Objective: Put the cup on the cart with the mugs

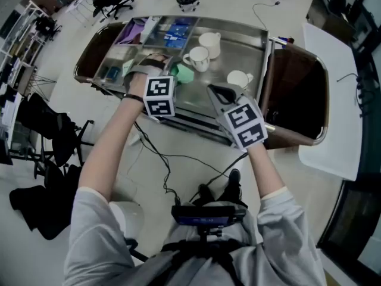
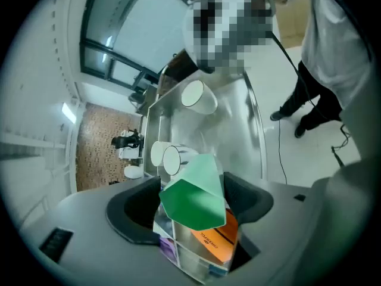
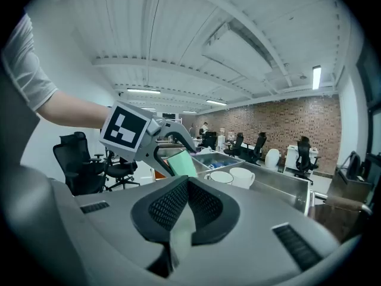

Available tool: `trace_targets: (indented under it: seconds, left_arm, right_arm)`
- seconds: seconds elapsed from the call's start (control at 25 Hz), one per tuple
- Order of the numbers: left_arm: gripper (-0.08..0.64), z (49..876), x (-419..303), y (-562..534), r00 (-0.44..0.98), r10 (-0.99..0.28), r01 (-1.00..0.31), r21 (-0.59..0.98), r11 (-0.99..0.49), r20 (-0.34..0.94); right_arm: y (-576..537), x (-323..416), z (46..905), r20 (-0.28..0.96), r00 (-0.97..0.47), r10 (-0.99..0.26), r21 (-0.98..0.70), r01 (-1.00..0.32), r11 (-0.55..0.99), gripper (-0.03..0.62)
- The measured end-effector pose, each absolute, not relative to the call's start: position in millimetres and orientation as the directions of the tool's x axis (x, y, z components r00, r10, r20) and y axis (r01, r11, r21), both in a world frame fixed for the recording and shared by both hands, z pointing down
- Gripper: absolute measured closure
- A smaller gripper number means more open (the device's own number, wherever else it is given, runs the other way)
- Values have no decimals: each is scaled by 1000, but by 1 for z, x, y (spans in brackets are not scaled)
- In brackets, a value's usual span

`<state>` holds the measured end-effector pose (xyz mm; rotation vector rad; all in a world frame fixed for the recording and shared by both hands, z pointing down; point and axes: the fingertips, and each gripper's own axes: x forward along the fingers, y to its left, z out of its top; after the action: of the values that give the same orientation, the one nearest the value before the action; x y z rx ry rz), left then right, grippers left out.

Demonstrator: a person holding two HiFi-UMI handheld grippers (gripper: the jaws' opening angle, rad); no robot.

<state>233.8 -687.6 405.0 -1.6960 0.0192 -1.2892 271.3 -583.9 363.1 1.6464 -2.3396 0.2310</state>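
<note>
L gripper (image 1: 168, 69) pinching green cup (image 2: 193, 198), mid-frame over cart (image 1: 250, 31), just left of mugs (image 1: 198, 58) | R gripper (image 1: 217, 90) jaws pressed together, empty | step: set-down | tip: get cup upright, lower onto bare metal w/o knocking mugs, then release

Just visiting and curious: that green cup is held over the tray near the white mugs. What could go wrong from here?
The green cup sits tilted in the left gripper, so it might slip into the packet compartments below. As it is set down, it could knock the nearest white mug, which stands close by.
</note>
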Motion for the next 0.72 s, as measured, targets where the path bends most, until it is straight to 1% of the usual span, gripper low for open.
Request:
trace_targets:
  seconds: [0.12,0.36,0.72]
  left_arm:
    - [219,418,244,-687,408,-516,599,-647,-472,753]
    - [219,445,257,-687,323,-525,742,-555,-375,787]
    - [219,469,262,-691,234,-544,837,-452,-309,806]
  right_arm:
    - [-583,280,368,309,-321,-895,10,-940,341,597]
    - [-579,295,372,299,-321,-899,-15,-943,332,598]
    - [-574,315,377,302,-312,-901,-43,-949,314,597]
